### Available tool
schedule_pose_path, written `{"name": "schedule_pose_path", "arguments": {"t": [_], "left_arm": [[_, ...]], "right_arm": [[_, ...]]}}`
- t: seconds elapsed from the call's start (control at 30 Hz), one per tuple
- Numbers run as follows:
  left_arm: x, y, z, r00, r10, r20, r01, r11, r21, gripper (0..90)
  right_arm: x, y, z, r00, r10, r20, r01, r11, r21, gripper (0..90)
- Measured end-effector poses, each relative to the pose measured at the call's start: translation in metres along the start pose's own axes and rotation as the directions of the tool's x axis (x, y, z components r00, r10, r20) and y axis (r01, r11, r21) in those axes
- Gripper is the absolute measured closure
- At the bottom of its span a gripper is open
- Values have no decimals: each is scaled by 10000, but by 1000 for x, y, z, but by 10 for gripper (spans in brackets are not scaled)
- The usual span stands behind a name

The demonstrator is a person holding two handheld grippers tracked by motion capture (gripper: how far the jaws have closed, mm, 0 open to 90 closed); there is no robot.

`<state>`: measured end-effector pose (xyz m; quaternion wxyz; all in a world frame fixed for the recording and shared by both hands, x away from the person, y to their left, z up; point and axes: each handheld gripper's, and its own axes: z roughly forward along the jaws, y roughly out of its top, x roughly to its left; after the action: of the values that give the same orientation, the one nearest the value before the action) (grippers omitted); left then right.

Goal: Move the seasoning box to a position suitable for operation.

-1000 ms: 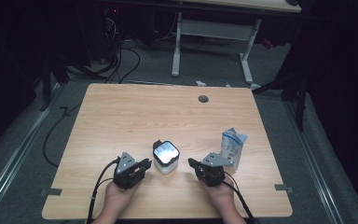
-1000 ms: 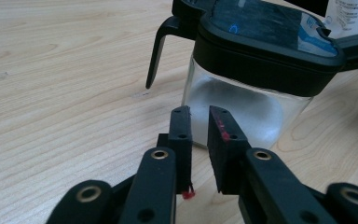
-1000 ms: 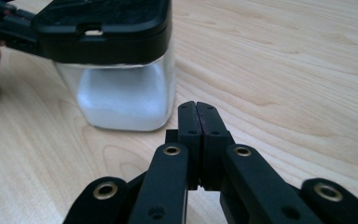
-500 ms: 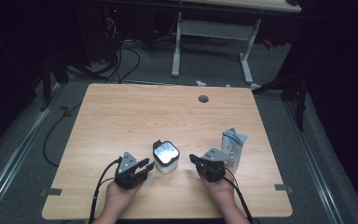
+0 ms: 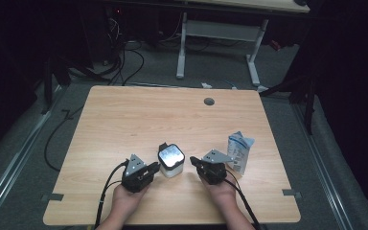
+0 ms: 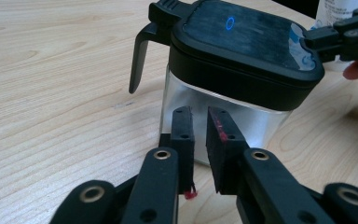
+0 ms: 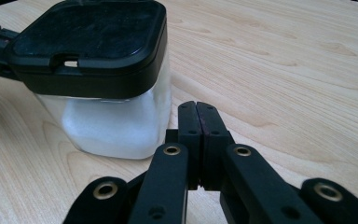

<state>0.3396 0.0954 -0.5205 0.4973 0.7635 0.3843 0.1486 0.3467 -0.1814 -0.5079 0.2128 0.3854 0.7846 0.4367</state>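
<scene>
Little has shifted since the earlier frame, though the left gripper (image 6: 200, 133) has just been narrowing its jaws; a slim gap is left between them, nothing gripped. Just beyond them the clear black-lidded container (image 5: 171, 160) is set on the wooden table (image 5: 172, 115). The right gripper (image 7: 198, 128) is clenched tight on nothing, beside the container; a white pouch (image 5: 239, 152) lies further right.

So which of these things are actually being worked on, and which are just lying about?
In use:
- jar with black lid, white powder inside
- left claw
- right claw

Lying about:
- pouch at the table's right
- table itself
</scene>
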Motion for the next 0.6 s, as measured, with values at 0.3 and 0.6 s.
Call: {"name": "schedule_pose_path", "arguments": {"t": [0.3,0.6], "left_arm": [[4,5,5,9999,-138,-65,138,9999,-102,842],[10,6,7,9997,-257,39,258,9995,-172,825]], "right_arm": [[6,-3,-10,10000,-37,28,37,10000,25,895],[1,-12,-15,9996,155,249,-161,9995,269,895]]}}
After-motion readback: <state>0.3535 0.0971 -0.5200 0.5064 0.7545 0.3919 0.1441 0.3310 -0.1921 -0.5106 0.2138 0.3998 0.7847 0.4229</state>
